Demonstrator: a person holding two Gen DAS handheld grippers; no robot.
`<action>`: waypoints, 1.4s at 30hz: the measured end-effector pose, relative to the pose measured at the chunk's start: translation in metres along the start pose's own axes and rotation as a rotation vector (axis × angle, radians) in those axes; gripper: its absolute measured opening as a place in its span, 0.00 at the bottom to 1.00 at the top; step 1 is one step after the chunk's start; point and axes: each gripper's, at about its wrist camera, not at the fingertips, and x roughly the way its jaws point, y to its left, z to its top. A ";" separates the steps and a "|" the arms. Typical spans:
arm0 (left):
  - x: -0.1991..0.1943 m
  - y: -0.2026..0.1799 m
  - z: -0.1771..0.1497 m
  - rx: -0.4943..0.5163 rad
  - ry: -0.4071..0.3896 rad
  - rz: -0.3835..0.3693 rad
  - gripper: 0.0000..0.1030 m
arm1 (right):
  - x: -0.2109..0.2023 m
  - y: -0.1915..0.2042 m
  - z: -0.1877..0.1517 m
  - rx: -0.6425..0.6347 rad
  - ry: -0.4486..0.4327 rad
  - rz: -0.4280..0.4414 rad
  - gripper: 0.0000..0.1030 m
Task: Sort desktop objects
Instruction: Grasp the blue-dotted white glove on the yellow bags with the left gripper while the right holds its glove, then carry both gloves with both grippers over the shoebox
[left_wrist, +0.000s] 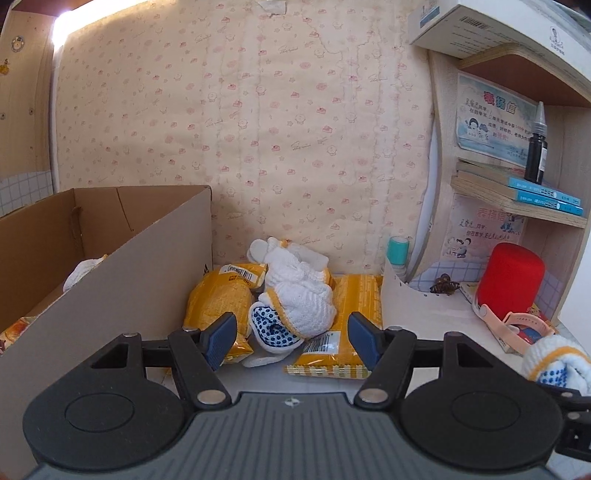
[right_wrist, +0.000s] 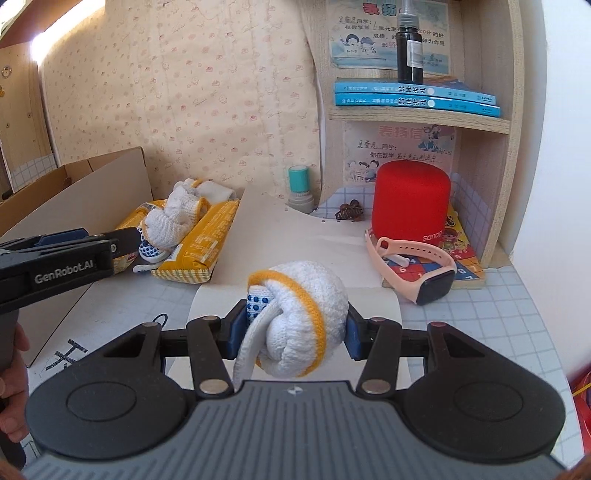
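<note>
A rolled white glove (right_wrist: 295, 321) with a yellow cuff and blue dots is held between the fingers (right_wrist: 352, 334) of the right gripper (right_wrist: 291, 334), which are pressed narrow against its sides; it is carried just above the desk (right_wrist: 480, 317), over a sheet of white paper (right_wrist: 295, 236). The same glove is seen at the right edge of the left wrist view. The left gripper (left_wrist: 291, 338) is aimed at the heap by the wall, its fingers (left_wrist: 221, 334) standing moderately wide with nothing clamped; a second glove bundle (left_wrist: 291, 295) lies just beyond them, on top of the yellow snack packets (left_wrist: 218, 295).

The cardboard box (left_wrist: 122, 258) stands at the left of the desk. Inside it something white and knitted (left_wrist: 79, 275) can be made out, probably a glove already put away, and a printed wrapper (left_wrist: 14, 328) shows at its near corner, though neither can be identified with certainty.

The sorting is judged to be partly done: a few things appear to be boxed, one glove is in hand but not yet delivered, and the heap of gloves and packets is left to be cleared. Whether the red speaker (right_wrist: 412, 199), the pink watch band (right_wrist: 413, 254), the brown hair clip (right_wrist: 349, 212), the teal-capped stamp (right_wrist: 300, 188) and the puzzle book (right_wrist: 458, 254) are also to be sorted cannot be told from the views
</note>
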 end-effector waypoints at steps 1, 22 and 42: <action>0.005 0.001 0.001 -0.012 0.008 0.008 0.67 | -0.002 -0.002 0.000 0.001 -0.005 0.001 0.49; 0.049 0.001 0.000 -0.022 -0.005 -0.031 0.41 | -0.008 -0.026 0.001 0.057 -0.038 -0.004 0.49; -0.054 0.001 0.012 0.022 -0.191 -0.069 0.40 | -0.031 -0.007 0.009 0.028 -0.081 0.021 0.49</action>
